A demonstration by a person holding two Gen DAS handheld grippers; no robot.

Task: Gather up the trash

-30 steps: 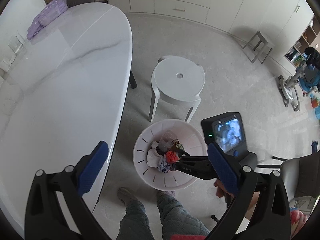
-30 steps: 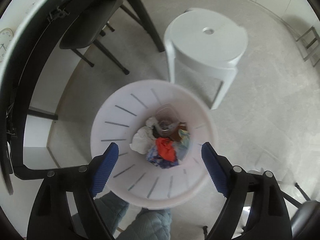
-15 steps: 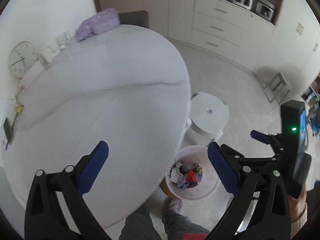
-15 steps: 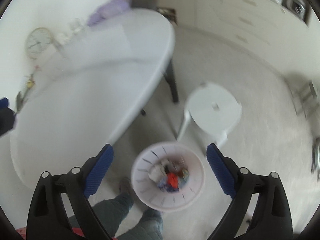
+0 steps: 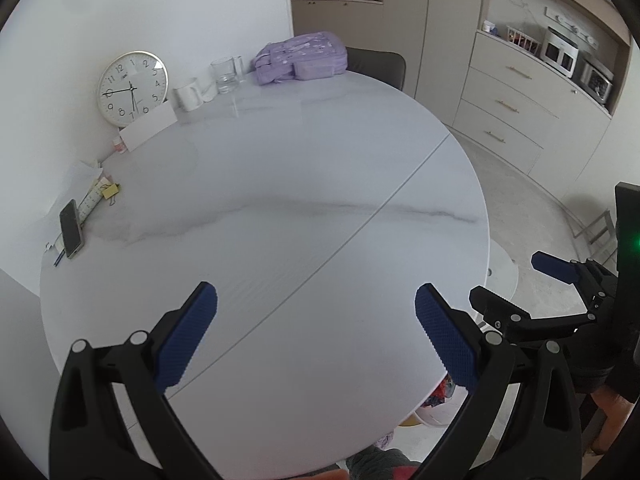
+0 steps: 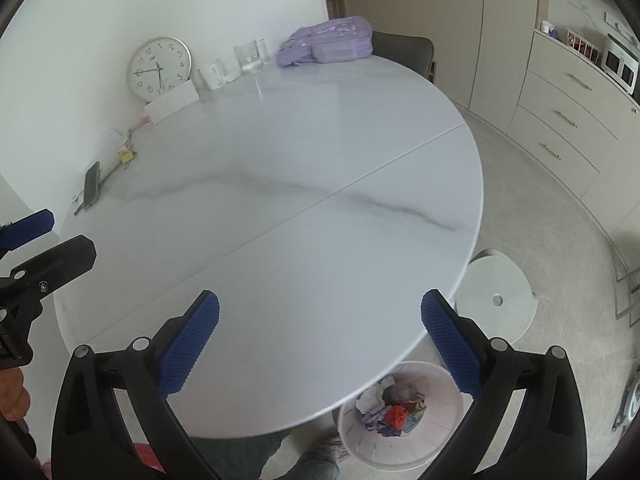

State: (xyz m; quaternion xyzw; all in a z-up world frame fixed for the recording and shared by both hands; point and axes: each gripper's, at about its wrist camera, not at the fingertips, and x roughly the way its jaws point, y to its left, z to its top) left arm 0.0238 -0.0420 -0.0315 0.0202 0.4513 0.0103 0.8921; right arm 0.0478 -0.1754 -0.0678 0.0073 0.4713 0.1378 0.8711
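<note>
A white slotted trash bin (image 6: 424,446) stands on the floor under the near right edge of the round white marble table (image 6: 280,184). It holds crumpled white, red and blue trash (image 6: 390,410). In the left wrist view only a sliver of the bin (image 5: 434,416) shows past the table edge. My left gripper (image 5: 316,336) is open and empty above the near part of the table. My right gripper (image 6: 320,340) is open and empty above the table's near edge, left of and above the bin.
At the table's far side are a wall clock (image 5: 132,87), a white mug (image 5: 188,94), a glass (image 5: 226,75), a purple backpack (image 5: 302,58), a phone (image 5: 71,229) and papers (image 5: 86,184). A white stool (image 6: 498,294) stands right of the table. Cabinets (image 6: 560,112) line the right wall.
Both grippers have risen from over the bin and tilted up toward the table. The bin has slid to the lower edge of both views. Both grippers stay open and empty.
</note>
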